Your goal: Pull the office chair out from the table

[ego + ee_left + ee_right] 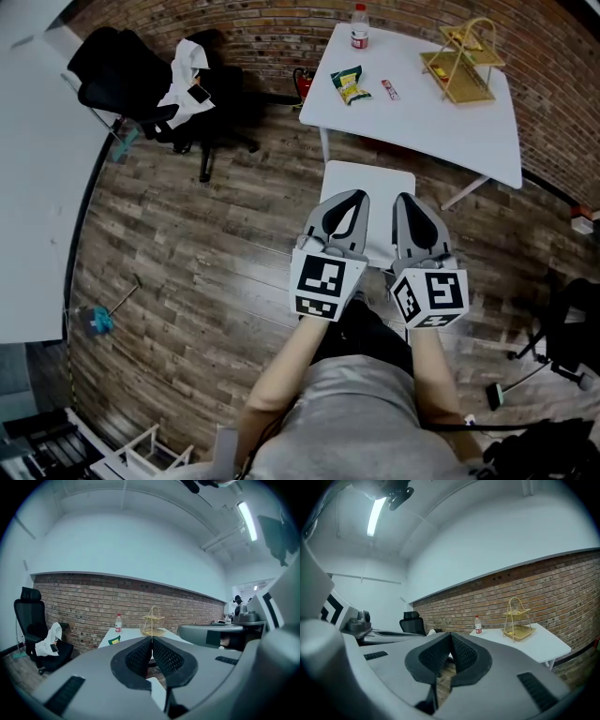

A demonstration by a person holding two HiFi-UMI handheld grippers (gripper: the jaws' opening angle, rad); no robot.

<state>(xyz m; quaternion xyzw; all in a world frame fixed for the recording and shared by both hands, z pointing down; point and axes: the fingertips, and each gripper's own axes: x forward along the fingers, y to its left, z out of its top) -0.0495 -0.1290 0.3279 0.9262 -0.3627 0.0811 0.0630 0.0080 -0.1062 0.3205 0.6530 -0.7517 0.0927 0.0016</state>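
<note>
The black office chair [141,80] stands at the far left, beside the long white desk [33,187], with a white cloth [187,75] draped over its seat. It also shows in the left gripper view as the black office chair [35,632] and, far off, in the right gripper view as the black office chair [411,620]. My left gripper [351,197] and right gripper [405,200] hang side by side over a white seat [375,178] near the white table [469,131], well apart from the office chair. Both are shut with nothing between the pads [140,657] [464,652].
On the white table stand a bottle [359,26], a yellow wire rack [461,58], a green packet [349,84] and a small red packet [389,89]. A red extinguisher [302,84] stands by the brick wall. A blue duster [101,321] lies on the wooden floor.
</note>
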